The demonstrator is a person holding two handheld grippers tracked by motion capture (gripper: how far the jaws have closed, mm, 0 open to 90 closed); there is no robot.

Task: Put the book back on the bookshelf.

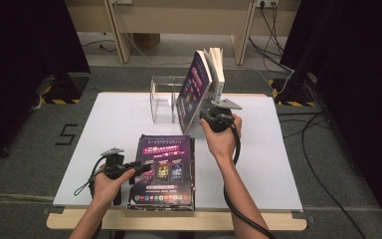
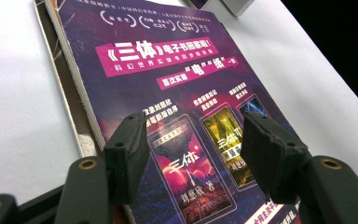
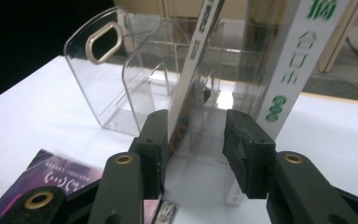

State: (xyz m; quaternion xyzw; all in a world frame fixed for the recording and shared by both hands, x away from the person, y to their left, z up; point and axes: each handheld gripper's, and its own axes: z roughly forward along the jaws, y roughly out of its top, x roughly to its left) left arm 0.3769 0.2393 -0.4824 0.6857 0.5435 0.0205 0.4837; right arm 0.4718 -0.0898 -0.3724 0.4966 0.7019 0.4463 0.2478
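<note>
A purple-covered book (image 1: pixel 165 172) lies flat near the front edge, on top of another book whose edge (image 2: pixel 77 126) shows beneath it. My left gripper (image 1: pixel 140 167) hovers open over its cover (image 2: pixel 168 70), jaws apart with nothing between them (image 2: pixel 193 135). A second purple book (image 1: pixel 194 92) leans upright in a clear acrylic holder (image 1: pixel 163 102). My right gripper (image 1: pixel 206 114) is open at its lower edge. That thin book's edge (image 3: pixel 189 93) runs down between the jaws, close against the left one (image 3: pixel 193 135). A white book with green lettering (image 3: pixel 291 65) stands just to the right.
The white board (image 1: pixel 104 134) covers the wooden table. The holder has several clear dividers (image 3: pixel 144 79) and a handle slot (image 3: pixel 101 42). Black cables (image 1: pixel 323 164) trail on the grey floor at the right. Wooden table legs (image 1: pixel 122 35) stand behind.
</note>
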